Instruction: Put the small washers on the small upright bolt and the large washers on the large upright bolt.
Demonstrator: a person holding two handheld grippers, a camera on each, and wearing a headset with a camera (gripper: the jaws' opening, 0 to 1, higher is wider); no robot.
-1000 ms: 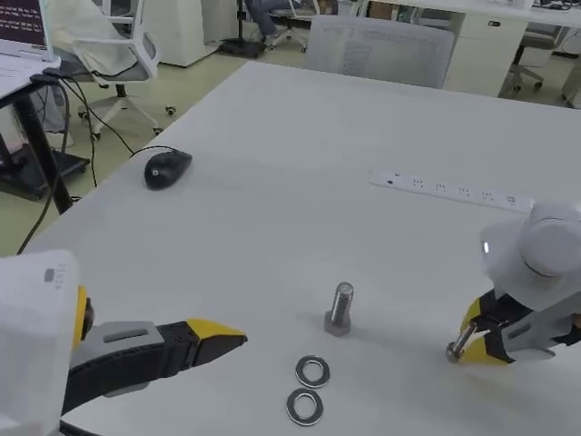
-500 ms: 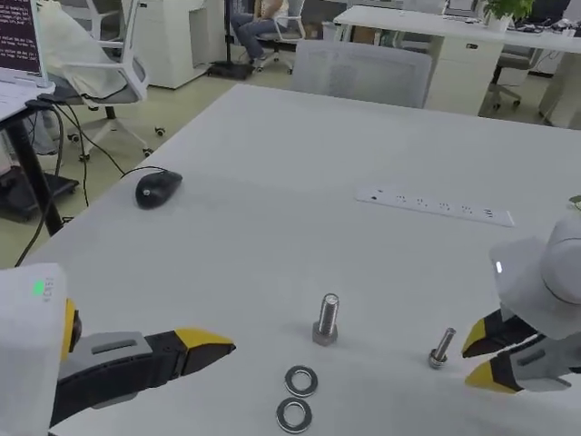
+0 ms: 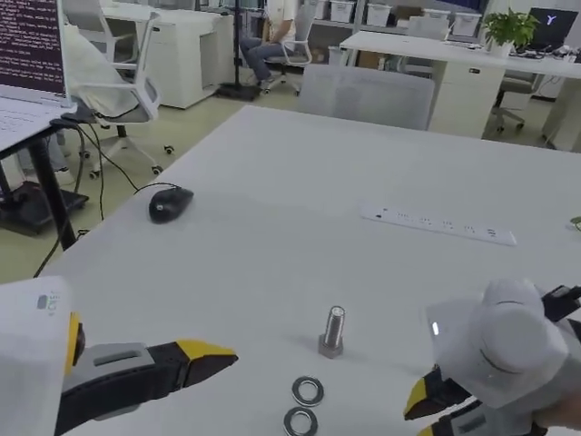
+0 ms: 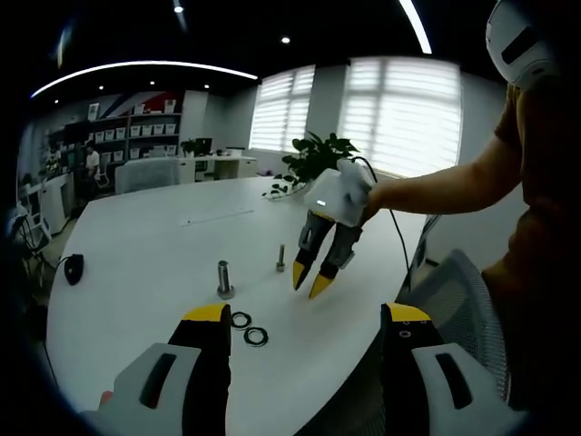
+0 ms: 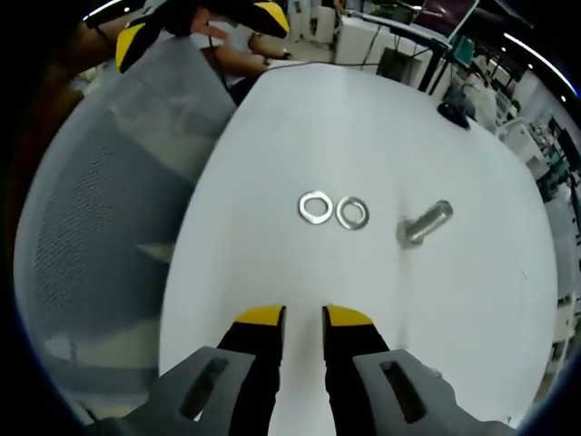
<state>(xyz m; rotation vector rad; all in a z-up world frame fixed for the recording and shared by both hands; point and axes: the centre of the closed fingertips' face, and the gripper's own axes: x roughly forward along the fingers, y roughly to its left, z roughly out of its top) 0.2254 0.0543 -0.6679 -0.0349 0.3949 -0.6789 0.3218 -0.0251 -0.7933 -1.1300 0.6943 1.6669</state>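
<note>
The right claw (image 3: pixel 420 415) is cropped by the head view's bottom edge

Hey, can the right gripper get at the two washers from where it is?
Probably yes: the right gripper, jaws slightly apart, points at the two washers across bare table, and the large bolt stands off to one side.

Open office — desks (image 3: pixel 427 45), swivel chairs (image 3: pixel 109 82), computer mouse (image 3: pixel 170 203).

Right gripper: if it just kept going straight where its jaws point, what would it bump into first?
The right gripper tilts down at the table, so it would probably touch bare tabletop first, just short of the washers. Depth is unclear; it might reach them.
</note>
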